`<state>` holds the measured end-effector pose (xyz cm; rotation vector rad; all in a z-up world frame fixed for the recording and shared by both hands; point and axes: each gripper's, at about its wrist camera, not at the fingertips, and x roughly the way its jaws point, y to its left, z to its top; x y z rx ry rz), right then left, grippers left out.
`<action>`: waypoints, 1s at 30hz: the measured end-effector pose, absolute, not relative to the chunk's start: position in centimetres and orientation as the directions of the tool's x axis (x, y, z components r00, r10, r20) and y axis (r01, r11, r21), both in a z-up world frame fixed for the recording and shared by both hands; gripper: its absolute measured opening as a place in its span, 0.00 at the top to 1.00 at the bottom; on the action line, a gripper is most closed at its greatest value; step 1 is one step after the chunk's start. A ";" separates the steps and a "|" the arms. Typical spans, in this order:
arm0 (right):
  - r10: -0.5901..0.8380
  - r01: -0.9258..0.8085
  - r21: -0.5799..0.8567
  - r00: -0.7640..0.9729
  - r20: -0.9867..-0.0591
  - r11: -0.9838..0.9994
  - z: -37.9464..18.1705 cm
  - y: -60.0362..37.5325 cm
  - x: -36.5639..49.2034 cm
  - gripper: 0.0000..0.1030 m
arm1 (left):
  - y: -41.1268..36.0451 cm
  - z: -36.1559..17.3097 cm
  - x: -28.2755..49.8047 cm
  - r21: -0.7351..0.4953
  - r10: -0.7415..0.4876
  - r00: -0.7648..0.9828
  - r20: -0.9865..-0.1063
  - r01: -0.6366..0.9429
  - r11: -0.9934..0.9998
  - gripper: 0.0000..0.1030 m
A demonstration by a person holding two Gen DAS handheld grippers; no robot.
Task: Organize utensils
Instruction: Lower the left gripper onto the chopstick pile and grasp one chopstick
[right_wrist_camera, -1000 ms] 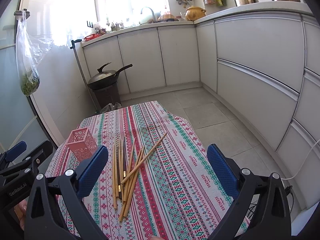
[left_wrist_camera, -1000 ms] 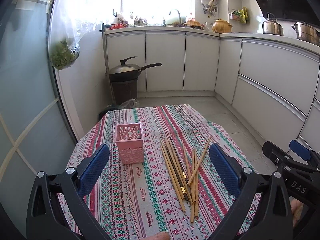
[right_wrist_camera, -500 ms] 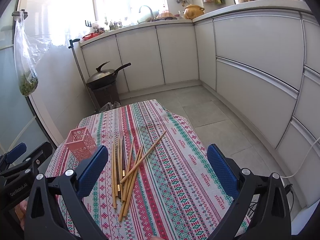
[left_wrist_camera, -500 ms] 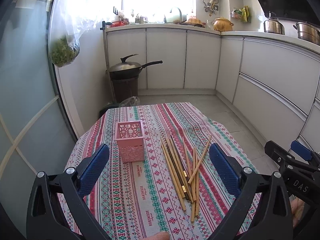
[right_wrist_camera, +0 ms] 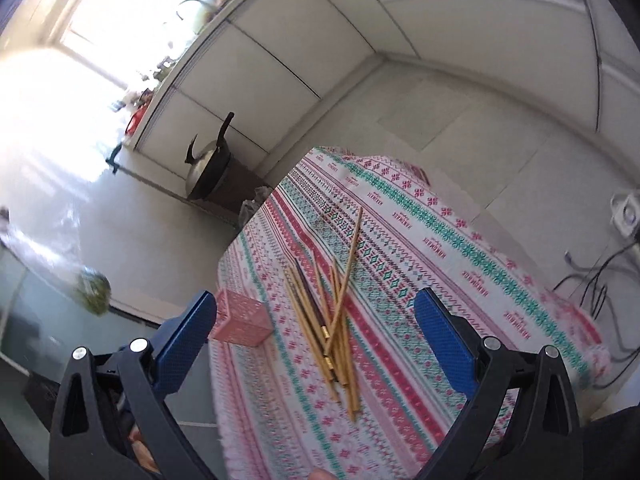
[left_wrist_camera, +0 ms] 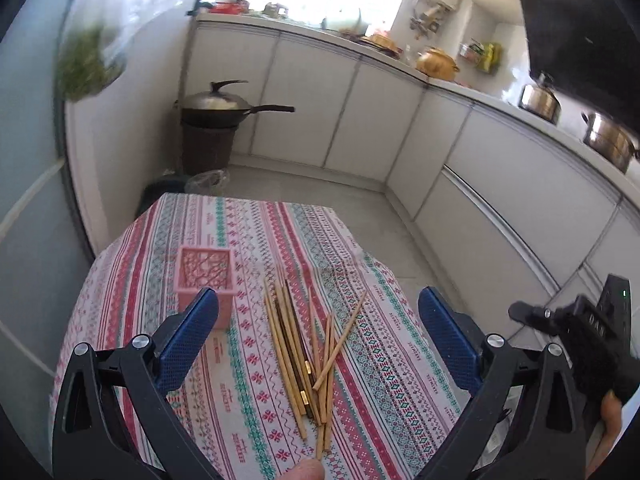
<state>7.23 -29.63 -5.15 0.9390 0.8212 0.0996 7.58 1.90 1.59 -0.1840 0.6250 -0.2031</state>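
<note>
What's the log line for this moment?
left gripper: open, empty | right gripper: open, empty | chopsticks: loose pile on tablecloth | pink basket: upright, empty, left of chopsticks

White cabinets (left_wrist_camera: pixel 352 120) line a tiled floor (right_wrist_camera: pixel 460 120) under a sunlit window (right_wrist_camera: pixel 132 12).

Left wrist view: looking forward and down over the near edge of the tabletop (left_wrist_camera: pixel 360 240), roughly level, toward the far edge and the kitchen cabinets (left_wrist_camera: pixel 304 108) beyond. Right wrist view: from the right side, rolled hard so the tabletop (right_wrist_camera: pixel 440 216) runs diagonally, closer and steeper. Shared by both: the chopsticks (left_wrist_camera: pixel 304 344) (right_wrist_camera: pixel 332 320) mid-table, the pink basket (left_wrist_camera: pixel 204 276) (right_wrist_camera: pixel 240 320) toward the left edge, the wok (left_wrist_camera: pixel 220 104) (right_wrist_camera: pixel 208 164) past the far edge.
</note>
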 end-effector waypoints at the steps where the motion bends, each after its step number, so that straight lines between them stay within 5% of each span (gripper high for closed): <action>1: 0.422 0.277 0.766 0.702 -0.574 0.580 -5.2 -30.2 7.8 0.06 | 0.7 2.0 8.4 -0.181 -0.224 0.785 -0.578 0.144 0.973 0.07; 6: 0.439 0.347 0.807 0.702 -0.561 0.478 -7.6 -33.2 10.3 0.06 | -5.8 -0.8 14.7 -0.080 -0.204 0.587 -0.784 0.230 0.970 0.07; 11: 0.520 0.483 0.807 0.619 -0.589 0.339 -13.2 -35.1 10.5 0.06 | -11.2 -9.1 21.5 -0.031 -0.136 0.378 -0.916 0.271 0.962 0.07; 25: 0.632 0.495 0.823 0.550 -0.546 0.280 -13.9 -34.6 11.9 0.06 | -17.9 -20.2 33.8 -0.014 -0.084 0.196 -0.977 0.335 0.942 0.38; 30: 0.644 0.528 0.817 0.545 -0.536 0.233 -15.0 -35.1 11.7 0.07 | -17.7 -20.8 34.5 -0.013 -0.074 0.156 -0.985 0.358 0.934 0.37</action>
